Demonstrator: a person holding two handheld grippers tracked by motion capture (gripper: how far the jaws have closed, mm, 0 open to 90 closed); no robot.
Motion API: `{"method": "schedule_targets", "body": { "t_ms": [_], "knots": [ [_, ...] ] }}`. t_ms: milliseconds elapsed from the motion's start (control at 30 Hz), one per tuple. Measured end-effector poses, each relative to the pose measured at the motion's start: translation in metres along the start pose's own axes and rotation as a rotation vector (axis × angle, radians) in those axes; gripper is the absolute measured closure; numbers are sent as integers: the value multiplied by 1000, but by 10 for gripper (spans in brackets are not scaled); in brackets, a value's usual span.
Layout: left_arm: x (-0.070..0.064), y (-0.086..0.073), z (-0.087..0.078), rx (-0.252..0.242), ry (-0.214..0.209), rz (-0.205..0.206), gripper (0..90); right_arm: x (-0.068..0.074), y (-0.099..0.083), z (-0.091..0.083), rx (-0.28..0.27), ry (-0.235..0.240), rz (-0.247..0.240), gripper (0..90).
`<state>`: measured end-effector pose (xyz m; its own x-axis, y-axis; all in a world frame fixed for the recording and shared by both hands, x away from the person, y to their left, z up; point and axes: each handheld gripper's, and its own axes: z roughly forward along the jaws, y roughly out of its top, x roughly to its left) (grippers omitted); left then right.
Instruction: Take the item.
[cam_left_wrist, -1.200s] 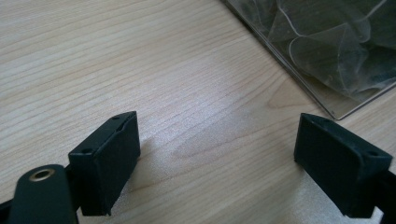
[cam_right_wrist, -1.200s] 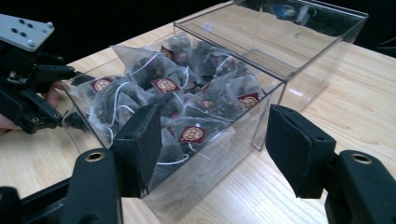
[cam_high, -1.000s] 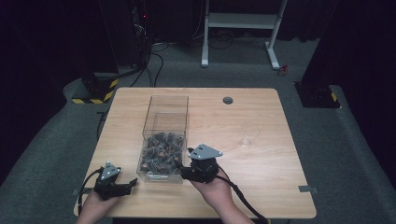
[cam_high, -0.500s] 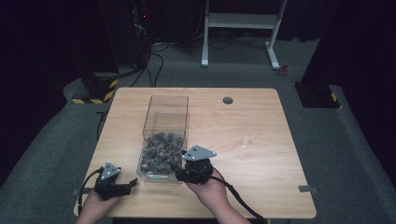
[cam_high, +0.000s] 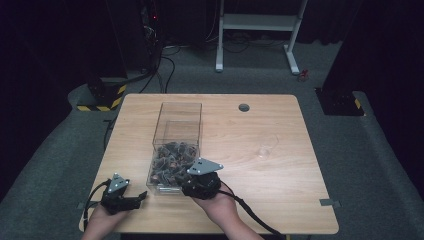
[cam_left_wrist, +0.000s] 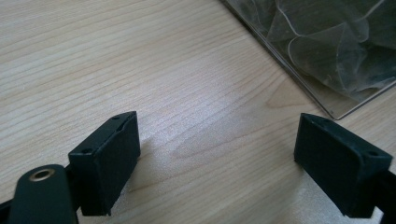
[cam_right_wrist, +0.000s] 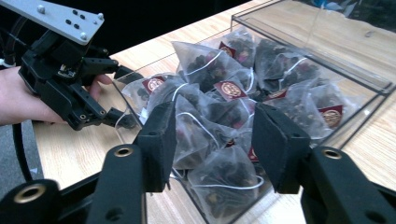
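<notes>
The clear box (cam_high: 175, 150) of tea bags (cam_right_wrist: 219, 116) sits centre-left on the bench (cam_high: 280, 150). The right claw (cam_right_wrist: 212, 135), half open and empty, tilts over its near end; it may snag several bags or nudge the box. Lower left, the left claw (cam_left_wrist: 217, 149) rests wide open, empty.

Bright overhead light on the table (cam_high: 280, 175), dark surroundings; close views slightly soft.
</notes>
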<state>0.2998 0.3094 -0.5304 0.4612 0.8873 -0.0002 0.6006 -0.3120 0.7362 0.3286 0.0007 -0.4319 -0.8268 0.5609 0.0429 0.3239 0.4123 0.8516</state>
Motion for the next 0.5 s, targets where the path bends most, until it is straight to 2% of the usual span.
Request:
{"method": "schedule_targets", "body": {
  "t_ms": [367, 500],
  "knots": [
    [0, 0, 0, 0, -1, 1, 148, 5, -3, 13, 37, 17, -7, 589],
    [0, 0, 0, 0, -1, 2, 148, 5, -5, 18, 68, 16, -3, 623]
  ]
}}
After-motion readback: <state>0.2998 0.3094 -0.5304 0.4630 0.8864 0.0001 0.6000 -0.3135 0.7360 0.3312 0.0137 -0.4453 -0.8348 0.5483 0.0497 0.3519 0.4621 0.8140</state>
